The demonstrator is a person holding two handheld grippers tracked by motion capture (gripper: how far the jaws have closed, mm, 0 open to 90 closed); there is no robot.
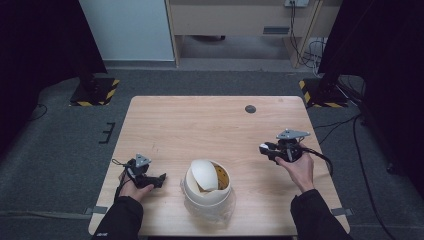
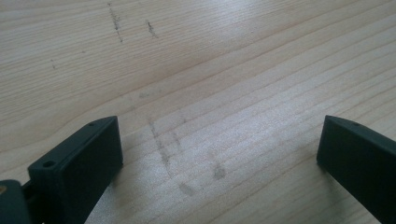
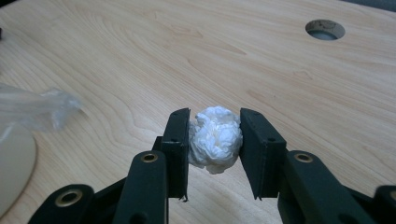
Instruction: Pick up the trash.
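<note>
A crumpled ball of white paper (image 3: 215,139) is clamped between the jaws of the right gripper (image 3: 215,149), both pads being pressed against its sides. In the right gripper view the ball is seen raised off the wooden counter (image 3: 140,56), with bare wood beneath and beyond it. In the high view the right gripper (image 1: 267,148) is held over the right part of the counter by the right hand (image 1: 299,167), its jaws pointed toward the middle, and a white speck is seen at their tip.

Near the front edge of the counter, between the two hands, a white bin (image 1: 206,187) with a swinging lid is stood; clear plastic film (image 1: 220,210) is gathered around its base. An edge of that film (image 3: 42,105) and of the bin's pale rim (image 3: 14,163) is seen at the left of the right gripper view.

The left gripper (image 1: 159,179) is held low just left of the bin by the left hand (image 1: 131,189). Its jaws are spread wide apart, and nothing but scuffed wood is seen between them in the left gripper view. A round hole (image 1: 250,109) is cut in the far part of the counter.
</note>
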